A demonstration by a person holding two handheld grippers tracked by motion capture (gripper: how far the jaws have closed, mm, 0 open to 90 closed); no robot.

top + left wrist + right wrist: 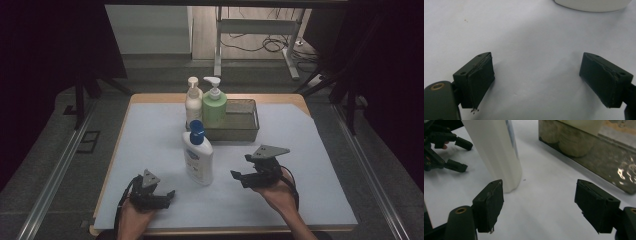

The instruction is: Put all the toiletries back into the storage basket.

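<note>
High view: we see the blue-capped bottle (pixel 198 154) upright on the desk (pixel 150 145).
Left tool (pixel 162 196): spread, empty.
Right tool (pixel 241 168): spread, empty, beside bottle.

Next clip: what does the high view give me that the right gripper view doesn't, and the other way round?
High view alone: the blue cap on the standing white bottle, plus the cream pump bottle and green pump bottle at the metal tray. Right gripper view alone: the right claw seen close up, its pads wide apart with nothing between them. Shared: white bottle, tray, left claw, white table cover.
</note>
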